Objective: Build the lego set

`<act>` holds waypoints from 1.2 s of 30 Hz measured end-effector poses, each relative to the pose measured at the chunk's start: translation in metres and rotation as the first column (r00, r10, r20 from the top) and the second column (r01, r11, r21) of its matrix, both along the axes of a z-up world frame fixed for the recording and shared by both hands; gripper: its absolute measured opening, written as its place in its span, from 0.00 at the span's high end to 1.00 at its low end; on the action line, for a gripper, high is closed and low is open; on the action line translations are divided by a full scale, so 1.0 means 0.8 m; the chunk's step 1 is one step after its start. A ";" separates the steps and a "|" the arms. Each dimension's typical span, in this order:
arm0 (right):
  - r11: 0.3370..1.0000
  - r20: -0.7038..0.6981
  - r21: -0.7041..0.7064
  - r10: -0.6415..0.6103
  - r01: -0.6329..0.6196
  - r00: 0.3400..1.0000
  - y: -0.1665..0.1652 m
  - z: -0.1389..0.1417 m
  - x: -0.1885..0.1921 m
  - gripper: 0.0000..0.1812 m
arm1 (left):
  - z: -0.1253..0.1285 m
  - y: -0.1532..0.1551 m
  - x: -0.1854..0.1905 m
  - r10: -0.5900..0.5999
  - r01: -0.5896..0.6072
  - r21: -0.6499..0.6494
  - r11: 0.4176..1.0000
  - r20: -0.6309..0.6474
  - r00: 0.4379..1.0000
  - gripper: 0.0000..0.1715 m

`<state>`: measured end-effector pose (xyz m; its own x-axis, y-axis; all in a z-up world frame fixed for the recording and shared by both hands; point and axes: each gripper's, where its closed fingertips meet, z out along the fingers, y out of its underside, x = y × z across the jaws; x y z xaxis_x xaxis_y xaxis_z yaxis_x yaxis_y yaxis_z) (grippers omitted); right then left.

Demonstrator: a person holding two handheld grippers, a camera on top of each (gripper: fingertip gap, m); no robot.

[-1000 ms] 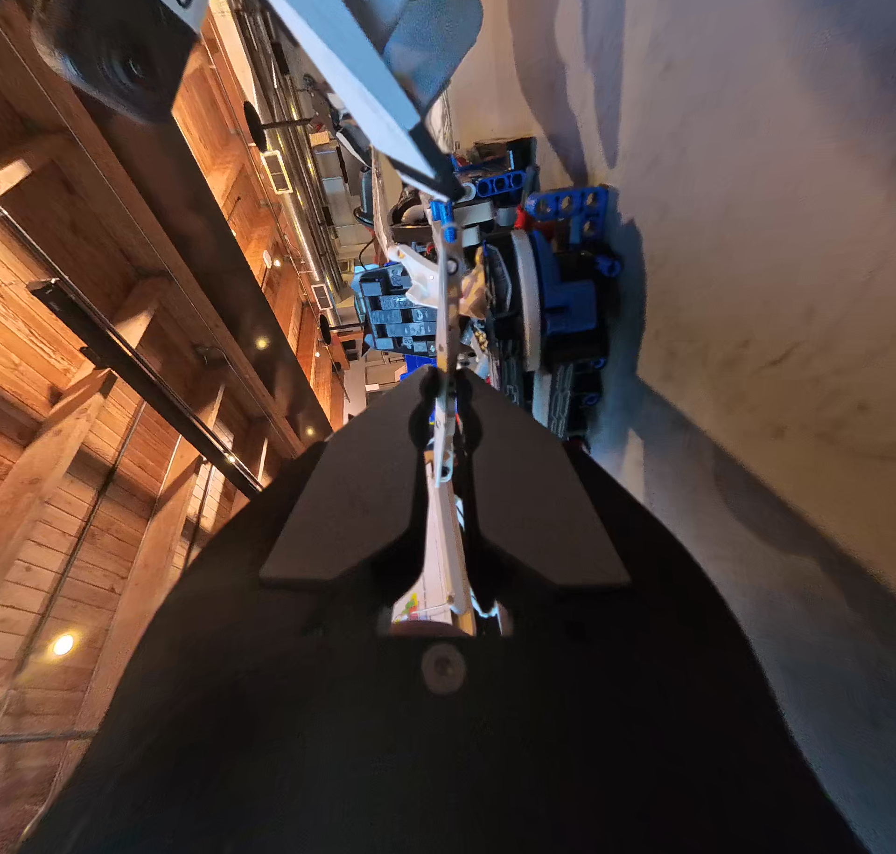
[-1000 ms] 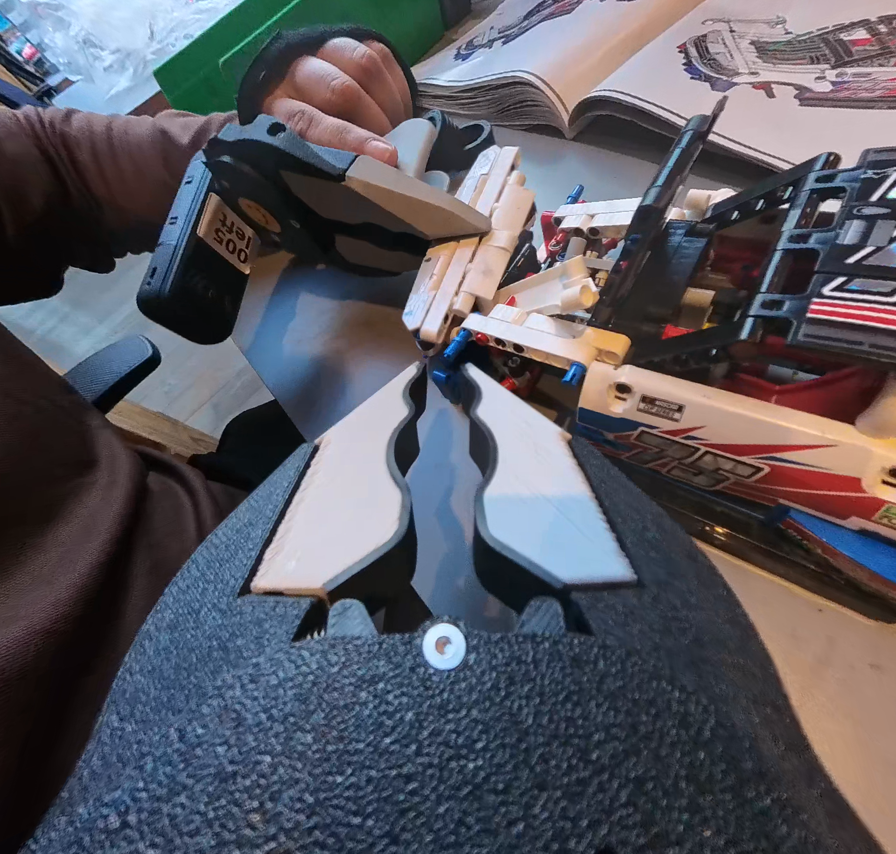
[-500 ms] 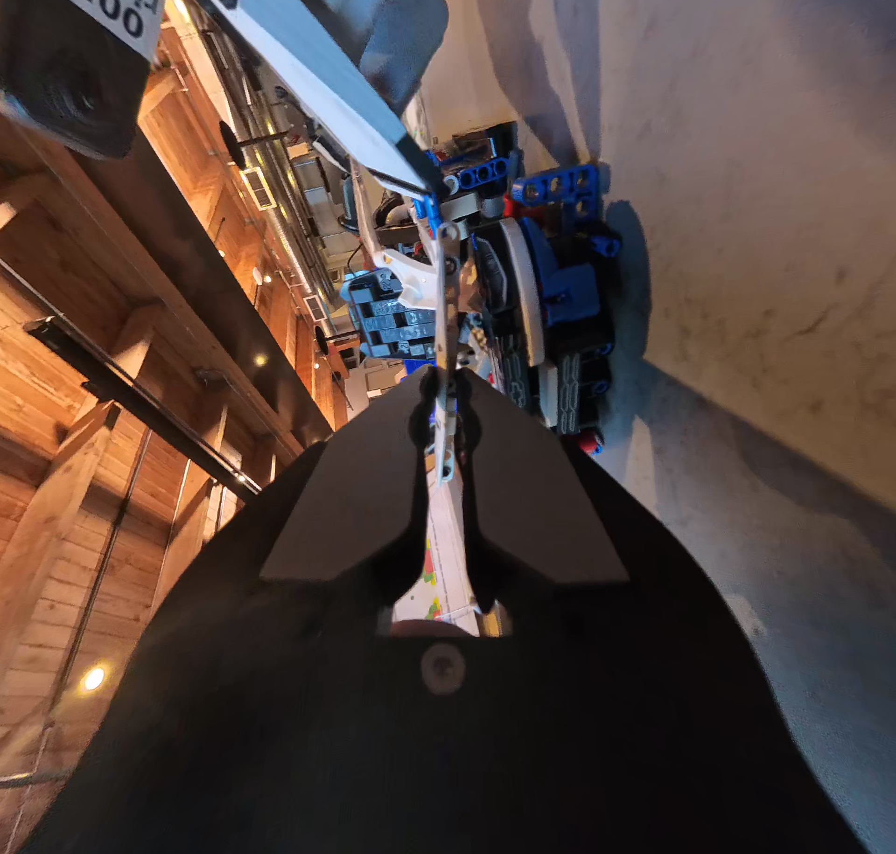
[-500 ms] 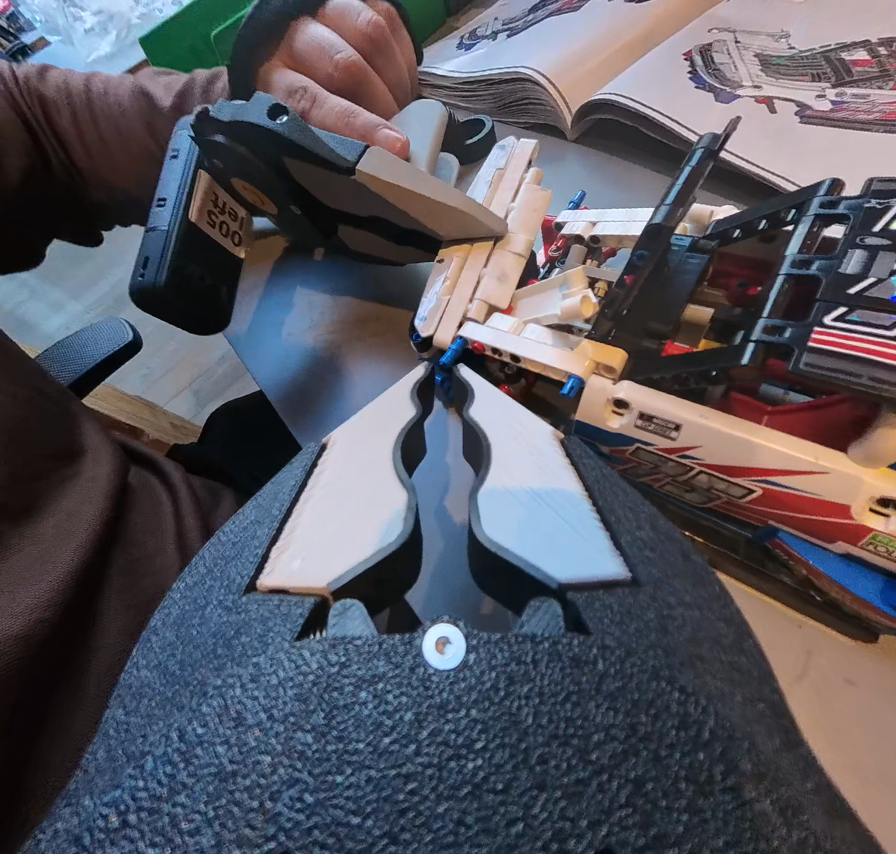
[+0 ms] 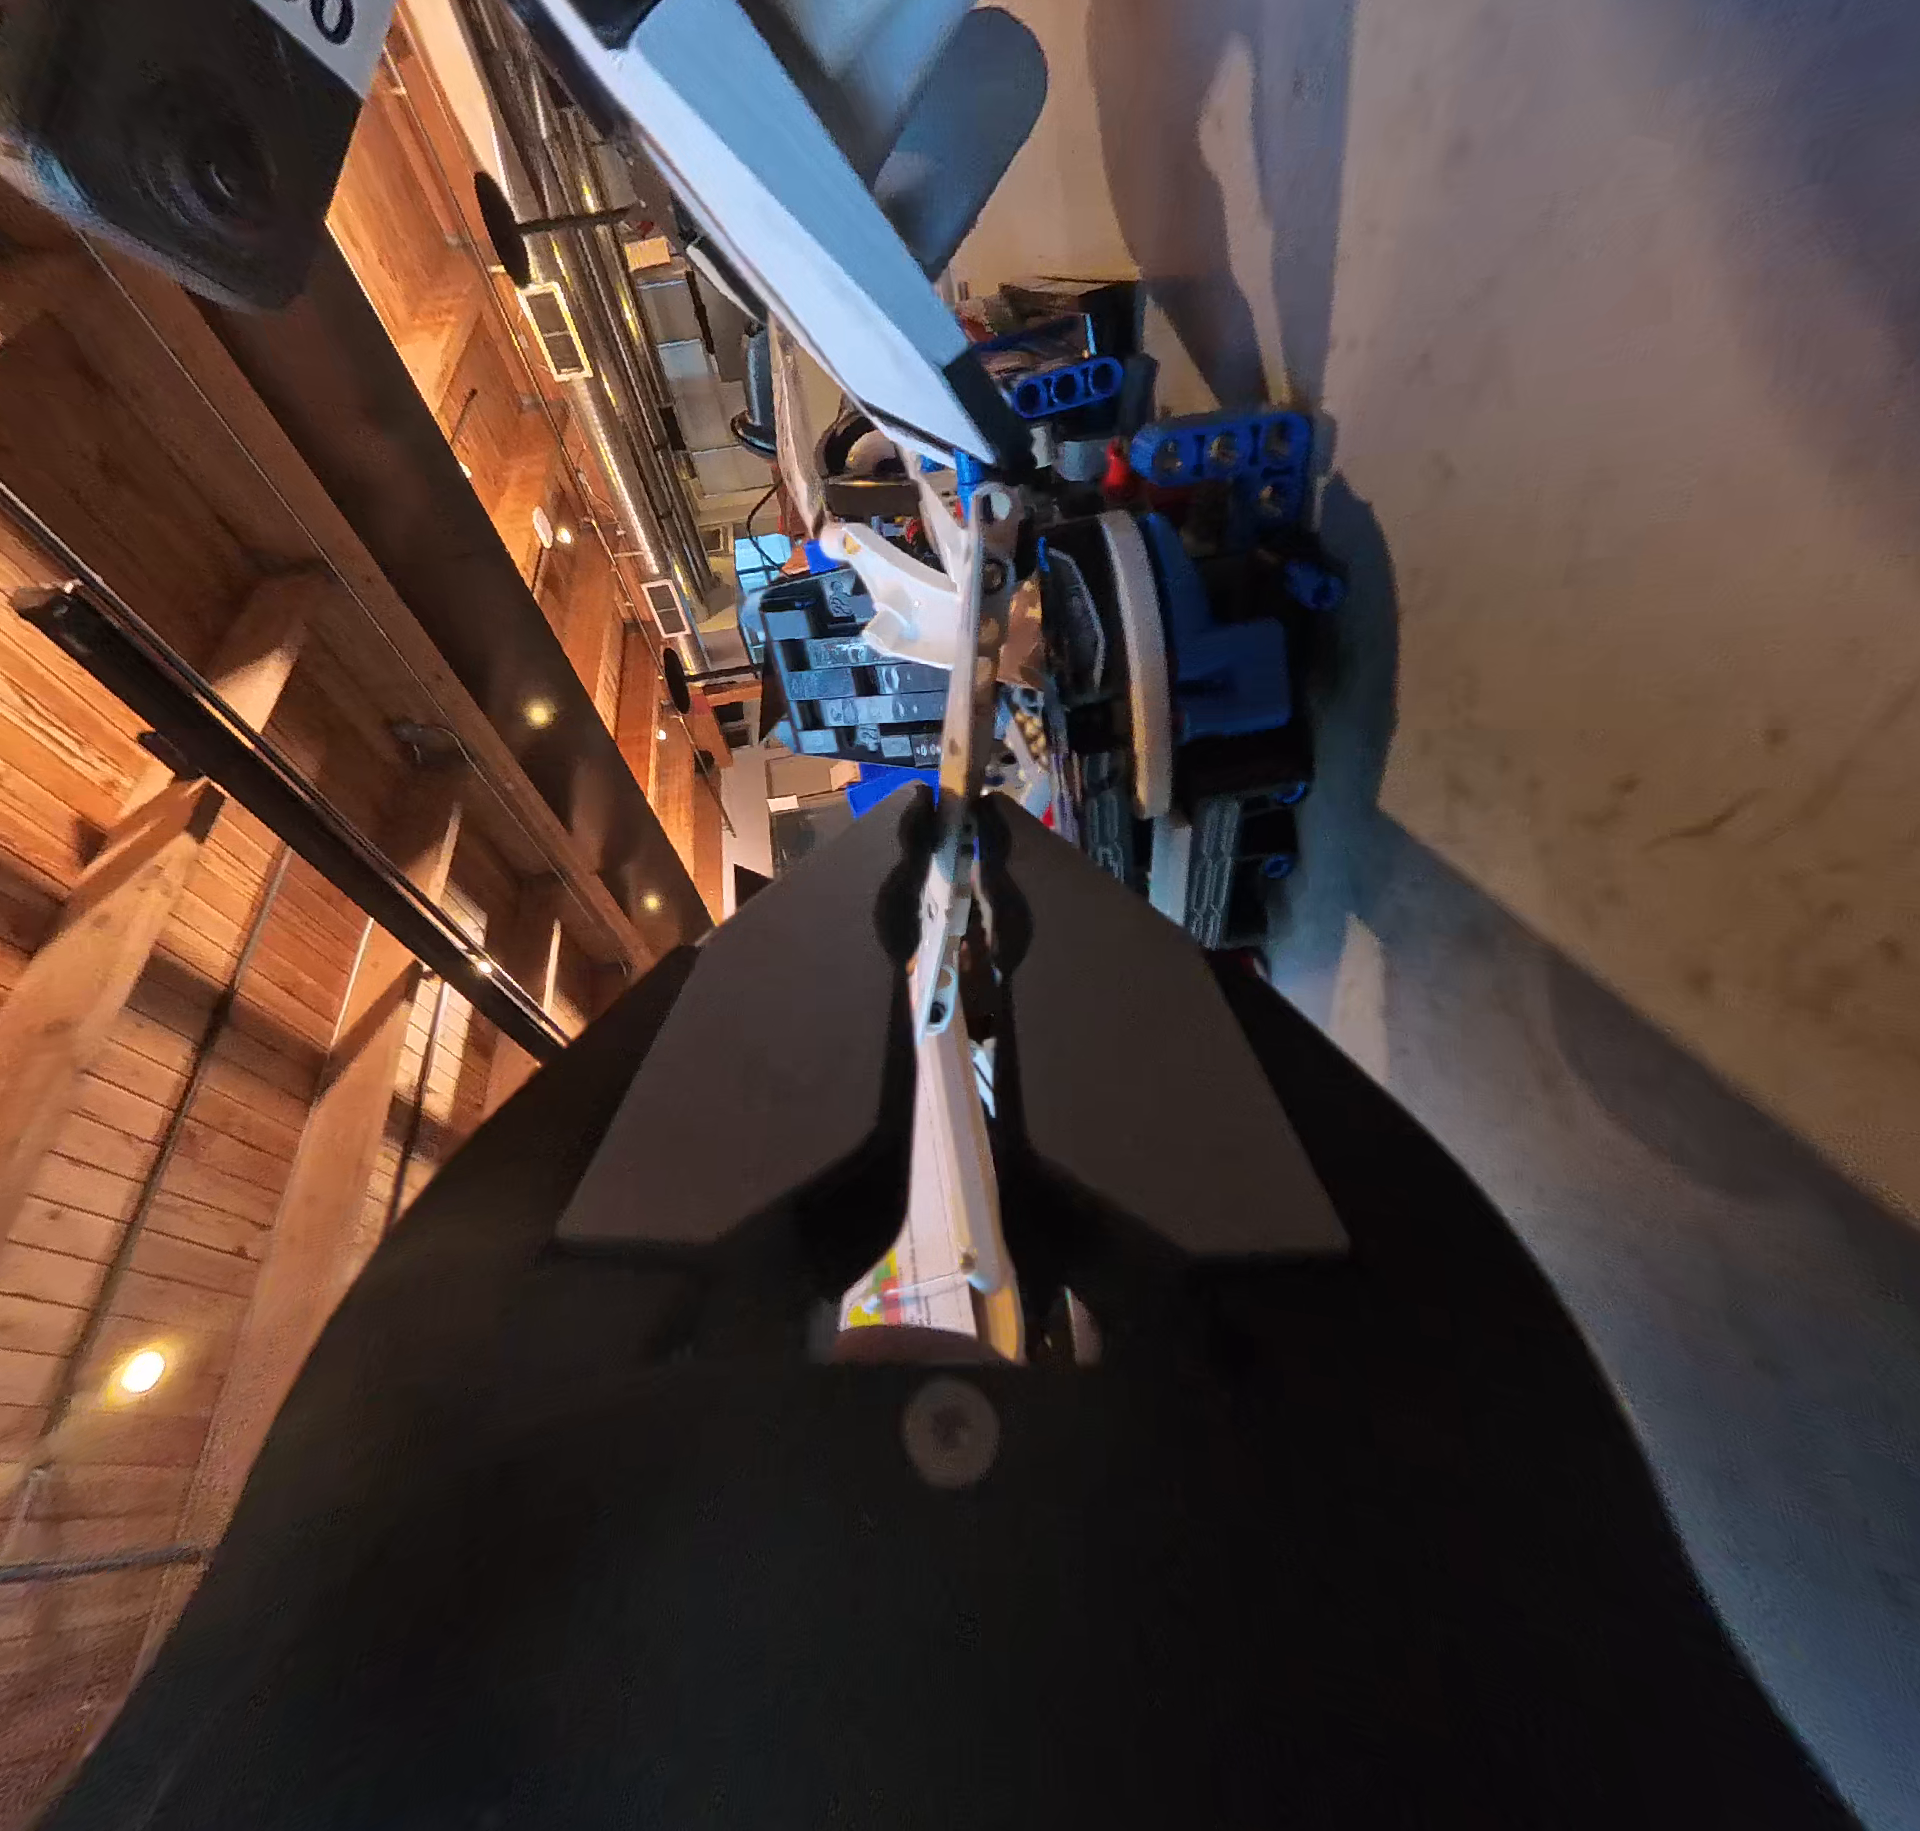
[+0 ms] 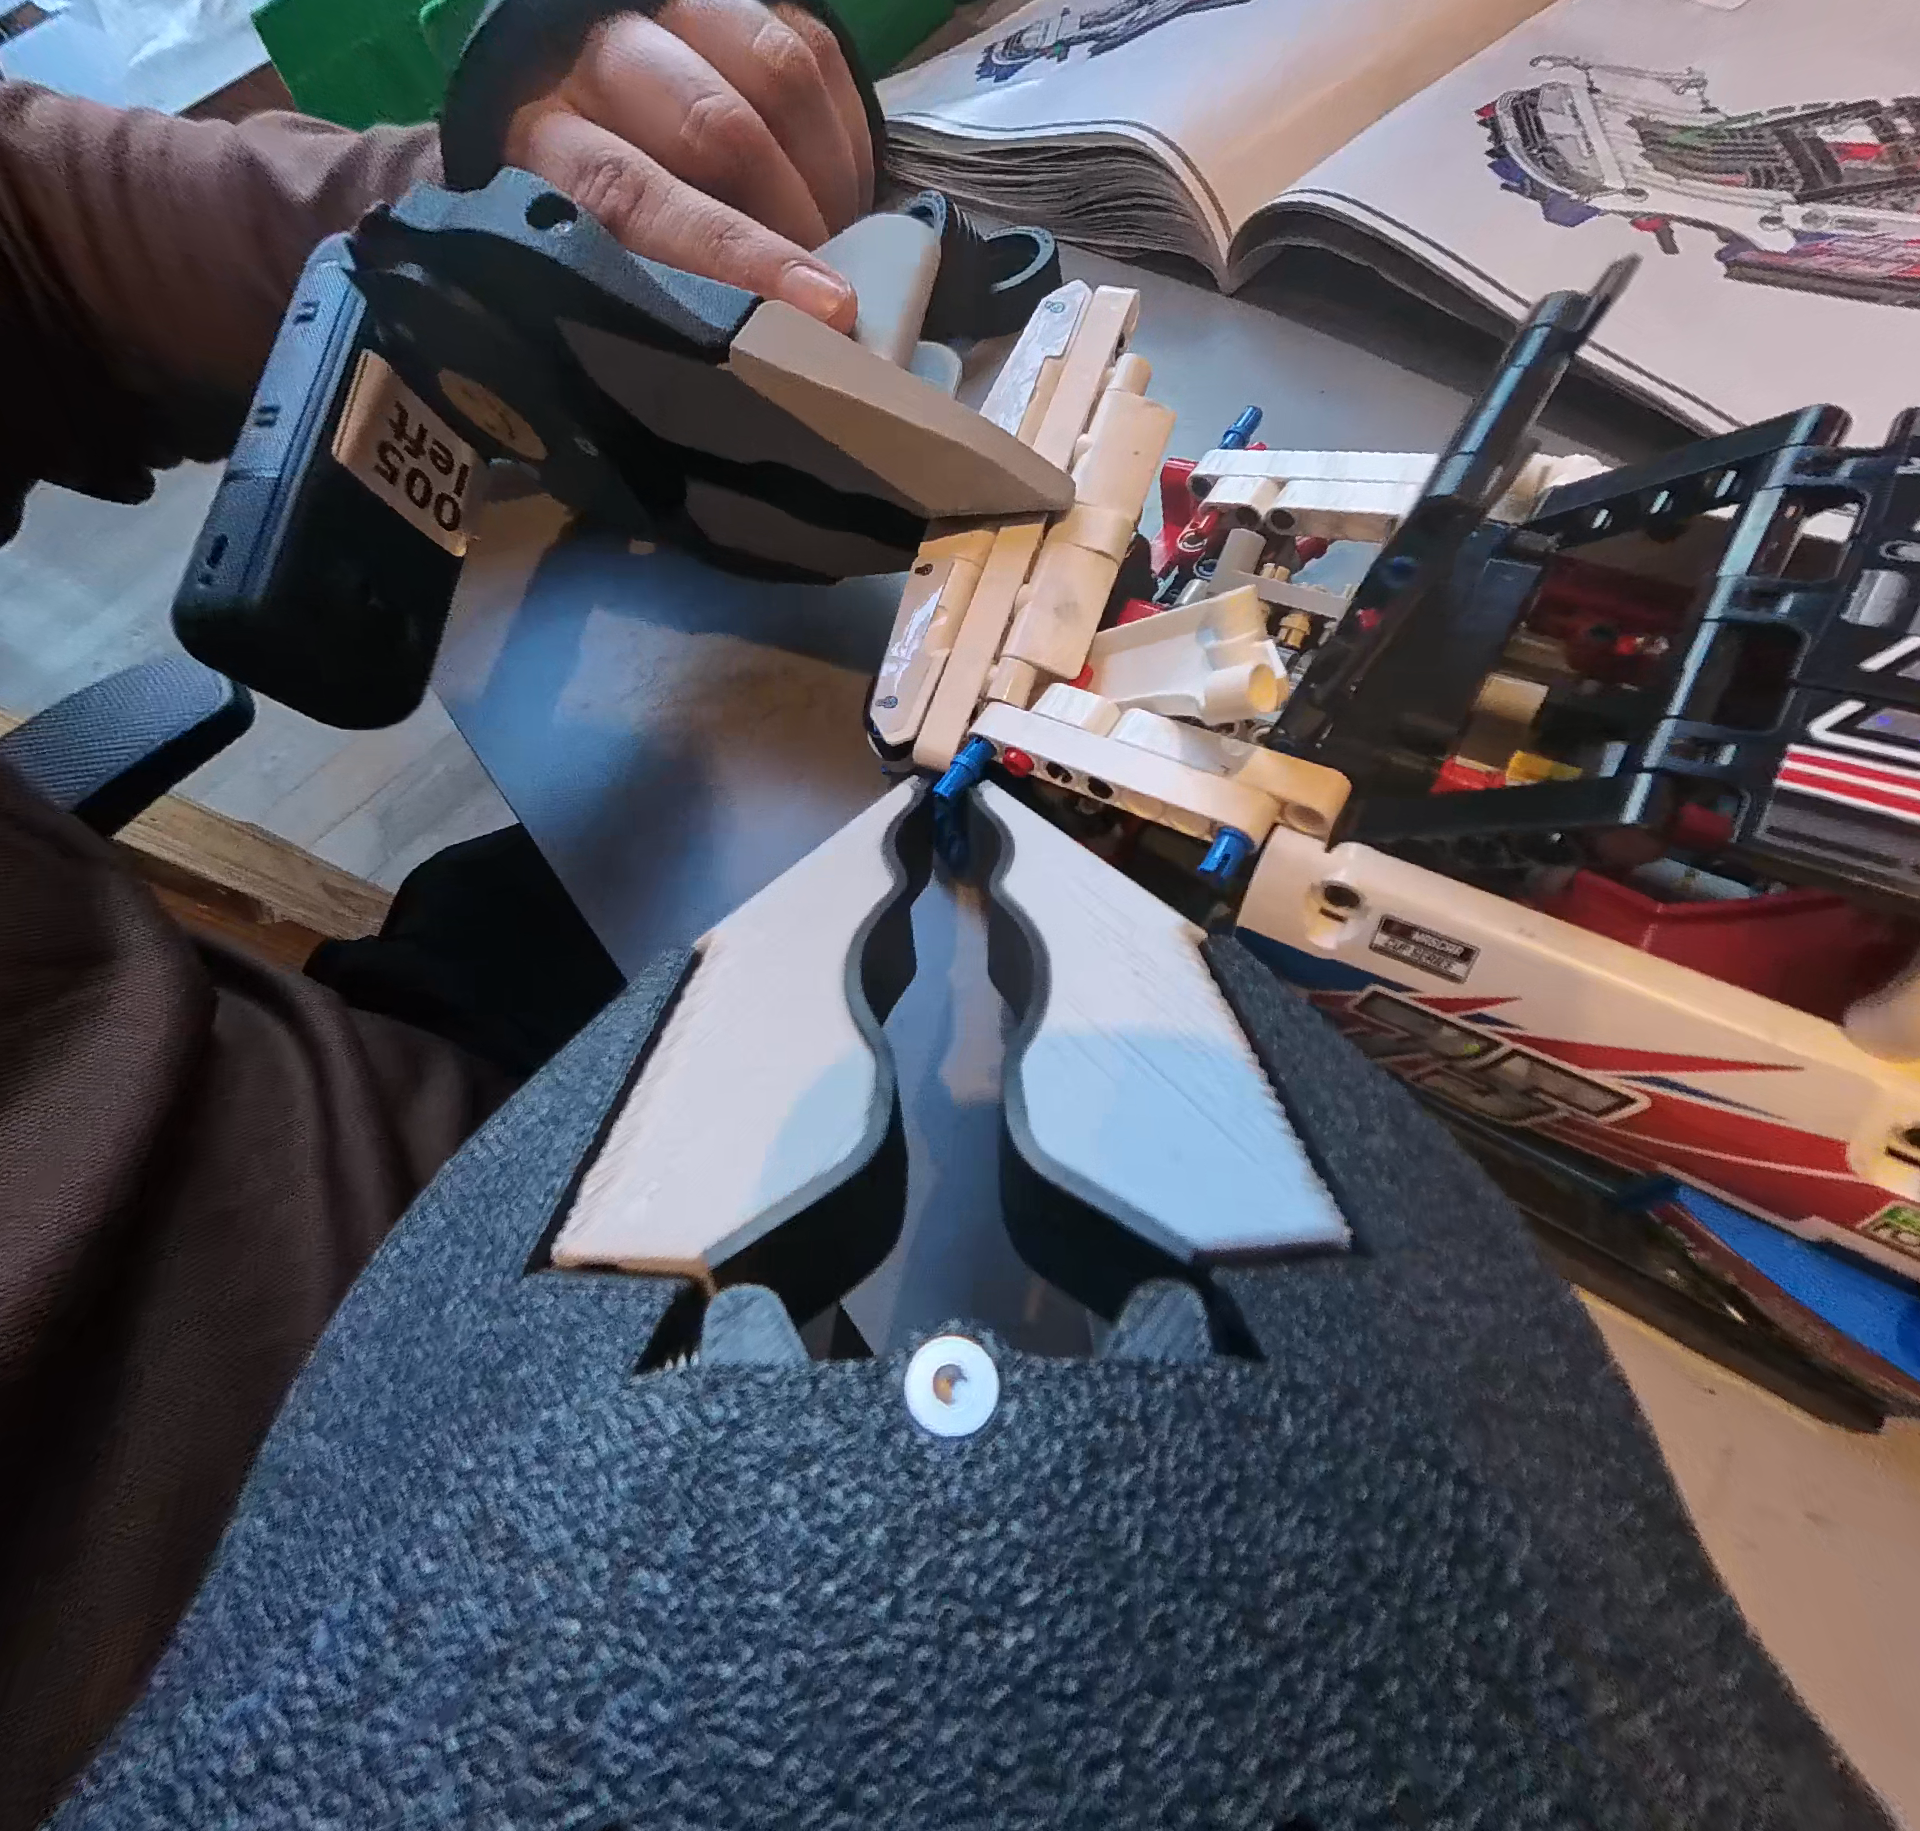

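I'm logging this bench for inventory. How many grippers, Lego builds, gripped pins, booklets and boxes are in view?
Grippers: 2 (left gripper, right gripper)
Lego builds: 2 (car, white panel section)
Blue pin in right gripper: 1
Instruction booklet: 1
Green box: 1
Total: 7

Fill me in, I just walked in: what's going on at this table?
A person is building a Lego race car with handheld tongs. The left tongs are clamped on a white panel assembly at the car's end, holding it tilted up. The right tongs pinch a blue pin at a hole in the lower corner of that assembly; how far it is seated cannot be told. An open instruction book lies behind the car.
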<state>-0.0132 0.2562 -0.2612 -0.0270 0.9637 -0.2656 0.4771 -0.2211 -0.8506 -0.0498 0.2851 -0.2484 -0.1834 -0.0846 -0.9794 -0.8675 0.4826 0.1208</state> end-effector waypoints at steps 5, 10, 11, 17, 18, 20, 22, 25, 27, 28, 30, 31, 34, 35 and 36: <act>0.999 0.003 0.038 0.003 -0.004 1.000 0.001 0.000 -0.001 0.97 | 0.002 0.001 0.000 -0.013 0.016 -0.029 0.999 0.100 0.995 0.97; 1.000 -0.011 -0.002 0.009 -0.009 1.000 0.001 0.001 -0.001 0.97 | 0.003 0.001 0.003 0.002 0.010 -0.073 0.997 0.164 0.986 0.98; 1.000 -0.011 -0.002 0.008 -0.008 1.000 0.001 0.001 -0.001 0.97 | 0.005 0.000 0.003 0.003 0.015 -0.101 0.995 0.181 0.984 0.94; 1.000 -0.010 0.007 0.005 -0.005 1.000 0.001 0.001 -0.001 0.97 | 0.017 -0.004 -0.011 0.044 0.003 -0.235 0.972 0.197 0.979 0.75; 1.000 -0.010 0.006 0.006 -0.006 1.000 0.001 0.000 -0.001 0.97 | 0.017 -0.006 -0.013 0.061 0.002 -0.282 0.959 0.214 0.975 0.73; 1.000 -0.010 0.002 0.006 -0.006 1.000 0.001 0.000 -0.001 0.97 | 0.014 -0.007 -0.017 0.103 -0.003 -0.384 0.924 0.240 0.965 0.74; 1.000 -0.009 0.003 0.007 -0.007 1.000 0.001 0.000 -0.001 0.97 | 0.012 -0.004 -0.022 0.163 -0.017 -0.460 0.888 0.279 0.946 0.75; 1.000 -0.008 0.005 0.006 -0.006 1.000 0.001 0.000 -0.001 0.97 | 0.014 0.000 -0.036 0.241 -0.031 -0.546 0.837 0.316 0.918 0.70; 1.000 -0.007 0.005 0.007 -0.007 1.000 0.000 0.000 -0.001 0.97 | 0.013 -0.007 -0.042 0.271 -0.007 -0.641 0.768 0.314 0.910 0.62; 1.000 -0.007 0.004 0.008 -0.008 1.000 0.000 0.000 -0.001 0.97 | 0.010 -0.014 -0.043 0.279 0.011 -0.694 0.720 0.304 0.911 0.62; 1.000 -0.008 0.001 0.012 -0.012 1.000 0.000 0.000 -0.001 0.97 | 0.006 -0.024 -0.044 0.274 0.043 -0.777 0.628 0.272 0.922 0.63; 1.000 -0.008 -0.003 0.014 -0.014 1.000 0.000 0.000 -0.001 0.97 | 0.006 -0.028 -0.043 0.259 0.058 -0.811 0.582 0.253 0.932 0.64; 1.000 -0.011 -0.019 0.022 -0.023 1.000 0.000 0.000 0.000 0.97 | 0.009 -0.024 -0.038 0.147 0.045 -0.867 0.495 0.135 0.980 0.66; 0.999 -0.012 -0.025 0.024 -0.025 1.000 -0.001 -0.001 0.000 0.97 | 0.010 -0.017 -0.037 0.109 0.025 -0.877 0.481 0.088 0.990 0.72; 0.999 -0.013 -0.031 0.025 -0.025 1.000 -0.001 -0.001 -0.001 0.96 | 0.007 -0.012 -0.034 0.074 0.001 -0.894 0.449 0.038 0.997 0.73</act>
<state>-0.0137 0.2558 -0.2616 -0.0545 0.9541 -0.2946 0.4717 -0.2354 -0.8498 -0.0774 0.2754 -0.2424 -0.1015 -0.9237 -0.3695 -0.8739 0.2603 -0.4105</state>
